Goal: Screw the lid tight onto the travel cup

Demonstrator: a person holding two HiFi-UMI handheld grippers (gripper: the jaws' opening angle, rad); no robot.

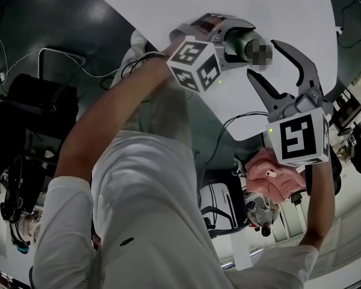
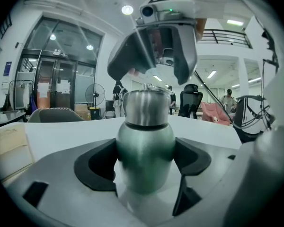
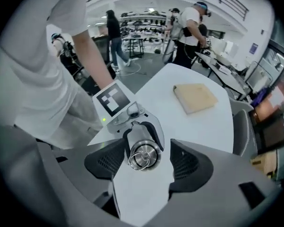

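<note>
The travel cup [image 2: 144,155] has a green body and a steel lid [image 2: 144,109] sitting on its neck. My left gripper [image 2: 144,163] is shut on the green body, with both dark pads pressed against its sides. In the head view the cup [image 1: 240,41] lies roughly level, its lid end pointing at my right gripper [image 1: 263,58]. In the right gripper view the lid [image 3: 143,156] faces the camera, with a wire ring on top. It sits between the spread jaws of my right gripper [image 3: 146,167], which is open. A gap shows on both sides of the lid.
A white table [image 3: 194,126] lies below, with a tan box [image 3: 195,97] on it. Office chairs [image 2: 188,97] and a pink garment [image 1: 269,174] stand around it, and people [image 3: 189,30] walk at the back. My white-shirted body [image 1: 144,221] fills the lower head view.
</note>
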